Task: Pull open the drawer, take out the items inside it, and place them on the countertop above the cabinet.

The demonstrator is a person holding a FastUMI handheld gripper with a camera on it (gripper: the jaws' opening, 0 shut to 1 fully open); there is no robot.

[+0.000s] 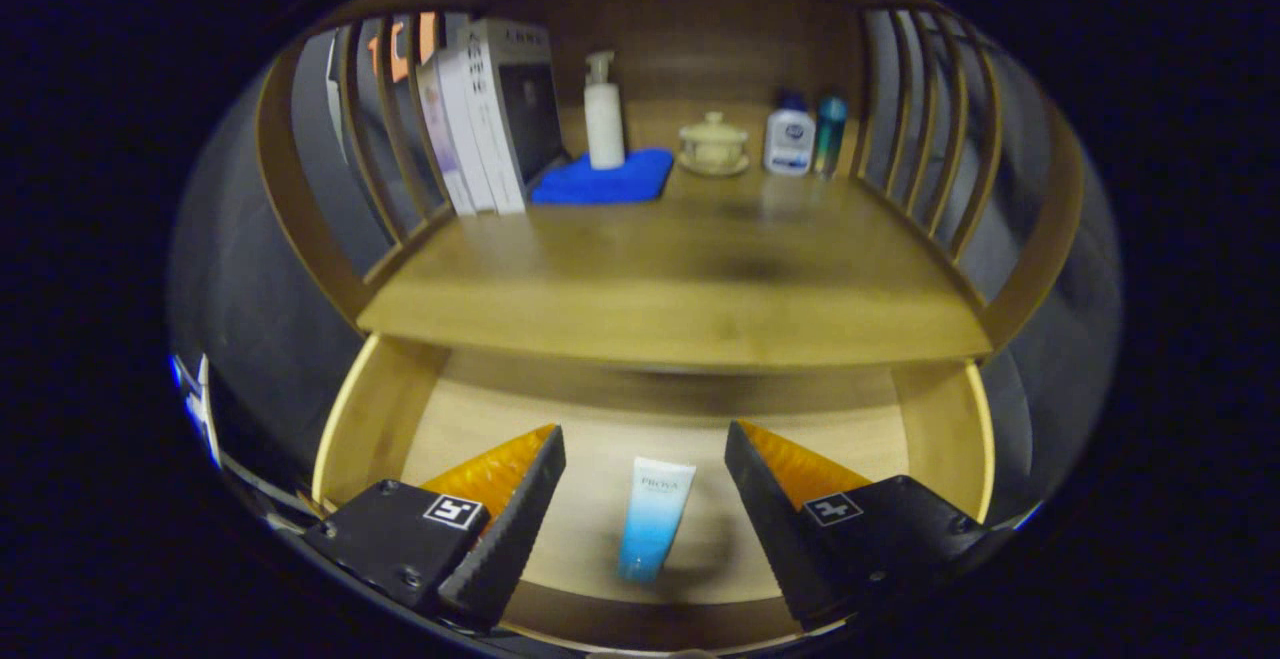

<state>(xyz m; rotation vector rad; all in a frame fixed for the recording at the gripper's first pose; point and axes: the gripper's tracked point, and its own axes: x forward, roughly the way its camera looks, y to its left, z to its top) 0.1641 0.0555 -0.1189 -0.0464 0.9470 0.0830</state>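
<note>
Wooden worktop [680,289] above; pale wooden drawer [370,419] already open. I hold fingers [645,509] spread over the white-and-blue plastic tube [655,517], not yet lifted out.

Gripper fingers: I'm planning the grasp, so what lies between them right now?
In the gripper view, the blue-and-white tube lies on the open drawer's floor between the open gripper's fingers, untouched.

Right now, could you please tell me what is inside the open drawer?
One blue-and-white tube lies on the drawer floor, between the open hand-held gripper's fingers. The countertop covers the drawer's back.
</note>
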